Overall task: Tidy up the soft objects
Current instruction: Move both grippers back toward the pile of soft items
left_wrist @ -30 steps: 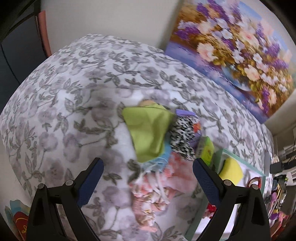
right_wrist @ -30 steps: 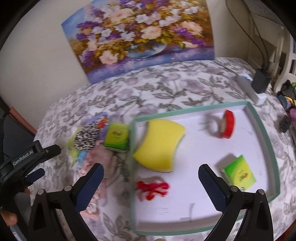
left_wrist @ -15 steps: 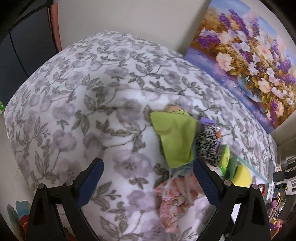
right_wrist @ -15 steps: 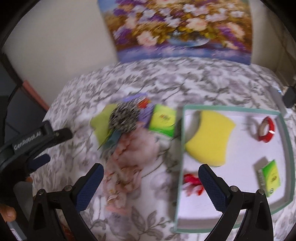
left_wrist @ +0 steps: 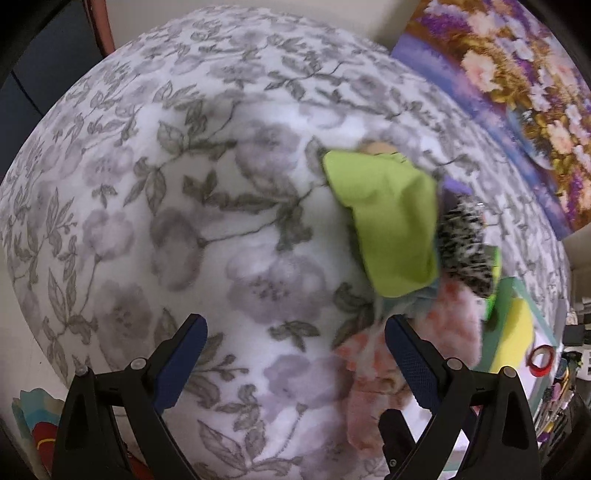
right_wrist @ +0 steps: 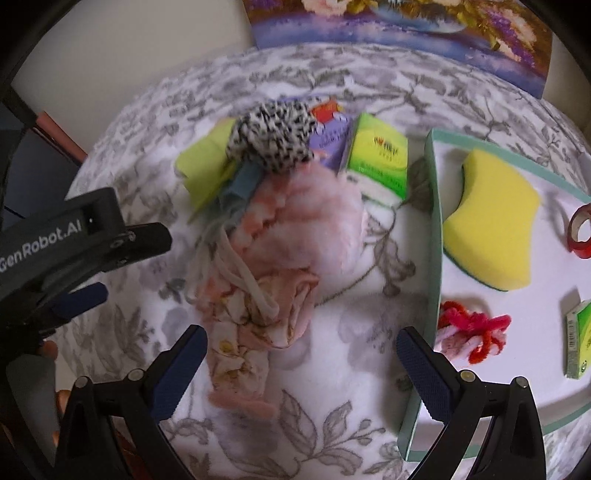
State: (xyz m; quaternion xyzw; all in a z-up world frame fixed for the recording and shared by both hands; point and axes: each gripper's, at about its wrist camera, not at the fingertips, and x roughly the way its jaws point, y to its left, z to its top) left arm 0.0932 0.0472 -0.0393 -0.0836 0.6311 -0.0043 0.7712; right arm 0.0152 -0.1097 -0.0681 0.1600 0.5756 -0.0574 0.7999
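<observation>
Both grippers, left gripper (left_wrist: 295, 362) & right gripper (right_wrist: 301, 363), wide open, empty. Step: approach. Next: close right on crumpled pink floral cloth (right_wrist: 280, 266), carry to white green-rimmed tray (right_wrist: 430, 236).

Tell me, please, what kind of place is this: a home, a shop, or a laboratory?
Most likely a room in a home. The surface is covered by a soft floral blanket, a flower painting leans against the wall behind it, and household bits such as a yellow sponge lie in a shallow tray.

Cream wall (right_wrist: 122, 44); floral painting (right_wrist: 406, 26) propped
</observation>
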